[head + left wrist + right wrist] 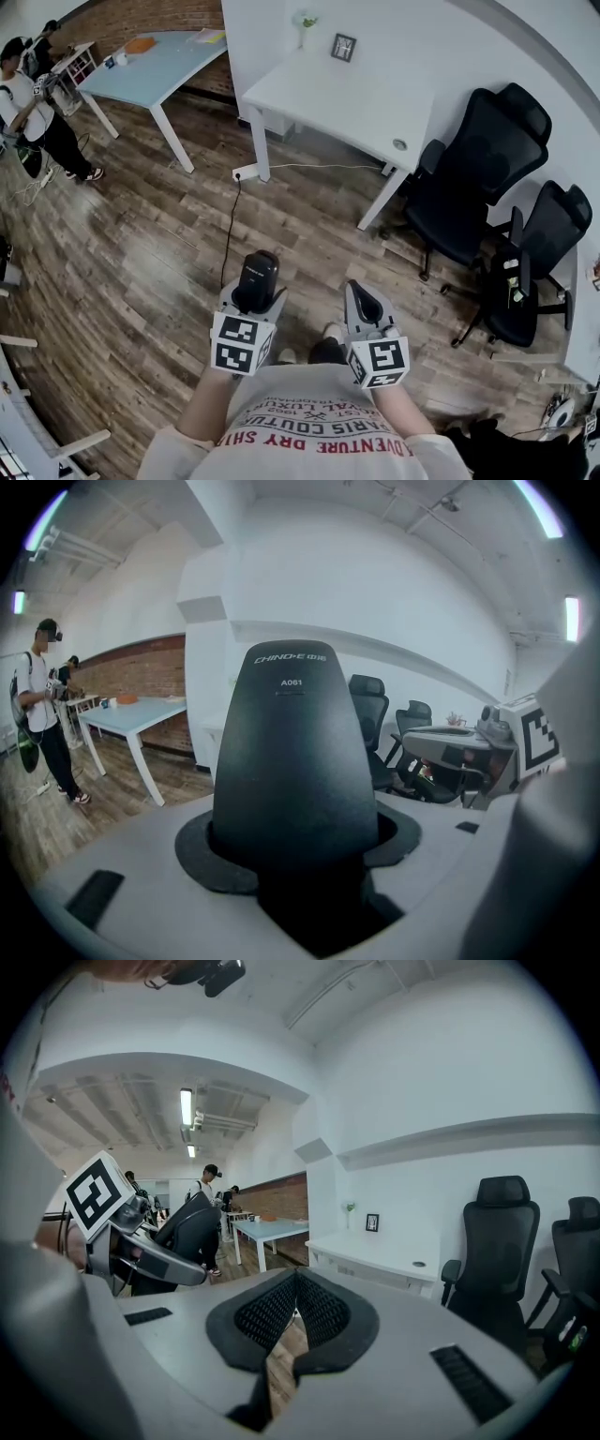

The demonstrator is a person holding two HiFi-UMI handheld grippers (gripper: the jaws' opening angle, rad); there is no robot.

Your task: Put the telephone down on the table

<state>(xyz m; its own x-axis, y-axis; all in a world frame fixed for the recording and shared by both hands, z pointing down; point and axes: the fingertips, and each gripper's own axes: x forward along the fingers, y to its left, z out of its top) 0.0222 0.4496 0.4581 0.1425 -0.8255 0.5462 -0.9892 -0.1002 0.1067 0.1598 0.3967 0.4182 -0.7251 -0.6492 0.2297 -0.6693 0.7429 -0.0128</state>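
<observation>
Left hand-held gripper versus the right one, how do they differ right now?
The left hand-held gripper is clamped on a black telephone; the right hand-held gripper holds nothing. Left jaws stand apart around it; right jaws meet at the tips. Both point ahead over the wood floor.

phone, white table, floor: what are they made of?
Telephone: likely moulded plastic, matte black, with a smooth shell, dull sheen and white printed lettering.
Table: smooth white top that looks like laminate or painted board. The legs are possibly painted metal, unconfirmed.
Floor: grey-brown grained planks with a slight sheen. Real wood or vinyl, can't tell.
</observation>
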